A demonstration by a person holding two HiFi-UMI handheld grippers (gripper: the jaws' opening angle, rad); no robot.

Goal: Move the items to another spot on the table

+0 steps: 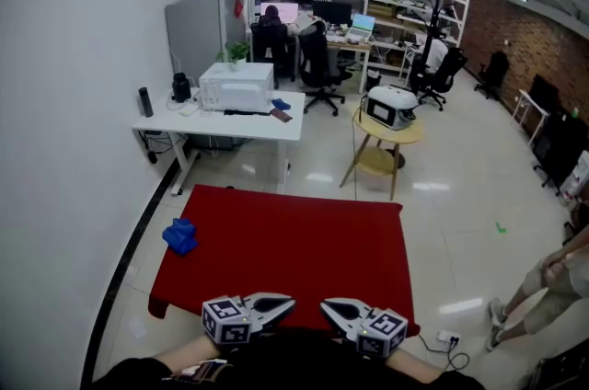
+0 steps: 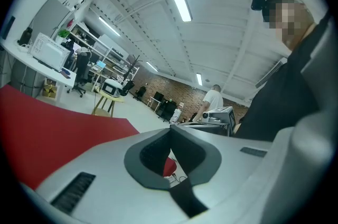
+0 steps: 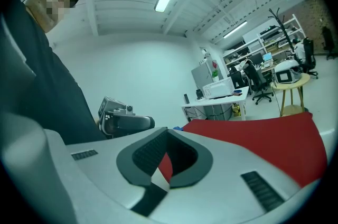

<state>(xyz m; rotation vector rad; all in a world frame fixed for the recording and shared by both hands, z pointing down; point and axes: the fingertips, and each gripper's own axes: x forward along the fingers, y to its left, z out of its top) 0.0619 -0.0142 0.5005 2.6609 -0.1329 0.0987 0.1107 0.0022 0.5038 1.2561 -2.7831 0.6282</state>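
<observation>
A crumpled blue item [image 1: 180, 235] lies near the left edge of the red-covered table [image 1: 294, 250]; a sliver of it shows in the right gripper view [image 3: 178, 127]. Both grippers hover at the table's near edge, close to the person's body, tips pointing toward each other. My left gripper [image 1: 287, 303] has its jaws together with nothing between them [image 2: 170, 129]. My right gripper [image 1: 329, 309] is likewise shut and empty [image 3: 168, 131]. The blue item is well to the left of and beyond both grippers.
Behind the red table stand a white desk [image 1: 248, 123] with a white box [image 1: 237, 87] and a round yellow side table [image 1: 391, 135] carrying a device. A person [image 1: 543, 287] stands at the right. A cable [image 1: 442, 342] lies on the floor.
</observation>
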